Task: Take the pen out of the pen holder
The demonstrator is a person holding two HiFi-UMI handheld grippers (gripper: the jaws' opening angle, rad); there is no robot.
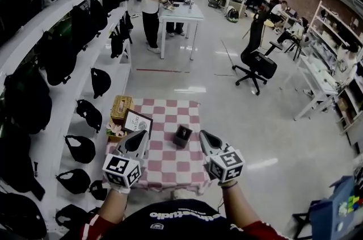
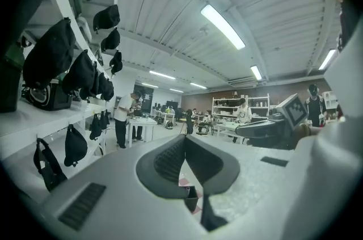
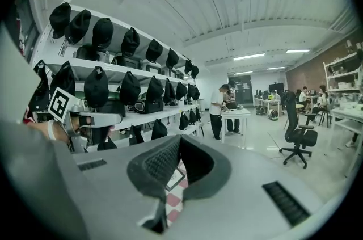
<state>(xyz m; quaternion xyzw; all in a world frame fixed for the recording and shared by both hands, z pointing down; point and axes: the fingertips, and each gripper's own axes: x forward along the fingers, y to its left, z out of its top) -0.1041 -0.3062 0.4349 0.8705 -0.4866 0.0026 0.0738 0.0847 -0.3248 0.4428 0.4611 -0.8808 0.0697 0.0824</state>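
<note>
A small dark pen holder (image 1: 182, 135) stands near the middle of a low table with a red-and-white checkered cloth (image 1: 170, 162). The pen itself is too small to make out. My left gripper (image 1: 143, 134) hovers over the table's left part, left of the holder, with its jaws together and nothing between them. My right gripper (image 1: 204, 134) hovers just right of the holder, shut and empty. In the left gripper view the holder (image 2: 191, 199) shows low down through the gap behind the closed jaw tips (image 2: 185, 137). The right gripper view shows only checkered cloth (image 3: 174, 203) below its closed tips (image 3: 180, 138).
A woven tissue box (image 1: 121, 108) and a framed picture (image 1: 137, 121) sit on the table's back left. White shelves with black bags and caps (image 1: 68, 63) line the left side. A person stands at a white table (image 1: 180, 13) farther off; an office chair (image 1: 255, 60) is to the right.
</note>
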